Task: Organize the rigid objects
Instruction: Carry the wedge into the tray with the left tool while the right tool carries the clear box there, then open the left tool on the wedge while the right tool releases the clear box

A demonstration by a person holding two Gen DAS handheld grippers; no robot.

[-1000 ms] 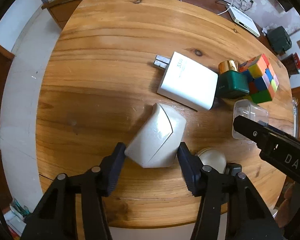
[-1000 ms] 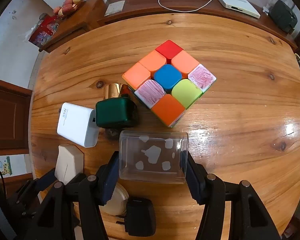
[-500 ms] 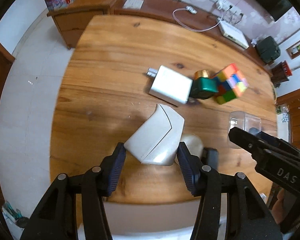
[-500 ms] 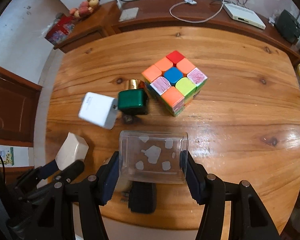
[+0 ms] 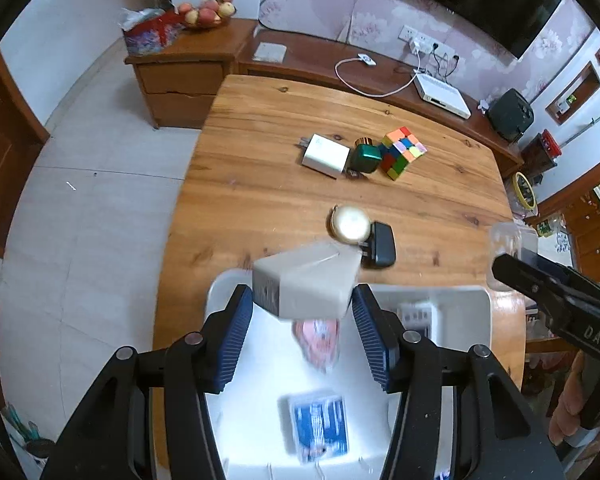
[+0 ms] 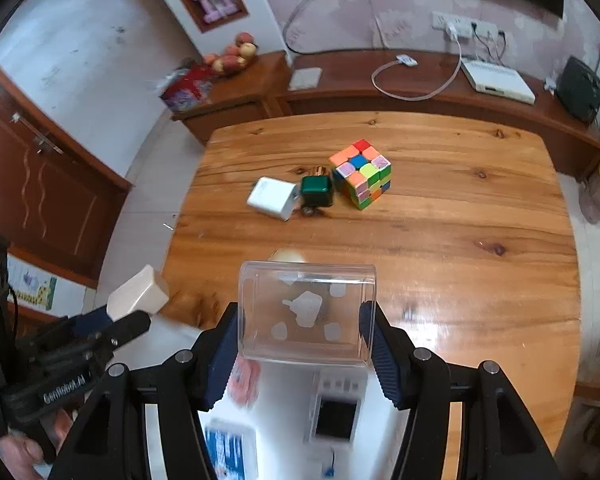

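Note:
My left gripper (image 5: 302, 312) is shut on a white wedge-shaped case (image 5: 306, 282), held in the air over a white tray (image 5: 482, 320) at the table's near edge. My right gripper (image 6: 300, 332) is shut on a clear plastic box (image 6: 306, 312), also lifted above the tray (image 6: 284, 384). In the right wrist view the left gripper (image 6: 120, 314) and the white case (image 6: 138, 292) show at the lower left. On the wooden table (image 5: 284, 184) lie a white charger (image 5: 326, 156), a green box (image 5: 366, 158), a colour cube (image 5: 402, 152), a round cream lid (image 5: 350, 224) and a black adapter (image 5: 382, 244).
The tray holds a blue packet (image 5: 320, 426), a pink item (image 5: 316, 336) and a small boxed item (image 6: 336, 412). A low sideboard (image 5: 340, 68) with a cable and a white router (image 5: 444, 94) runs behind the table. Tiled floor (image 5: 84, 216) lies to the left.
Both grippers rose from the table and drew back toward the near edge, carrying the white case and the clear box. The white tray has come into view beneath them.

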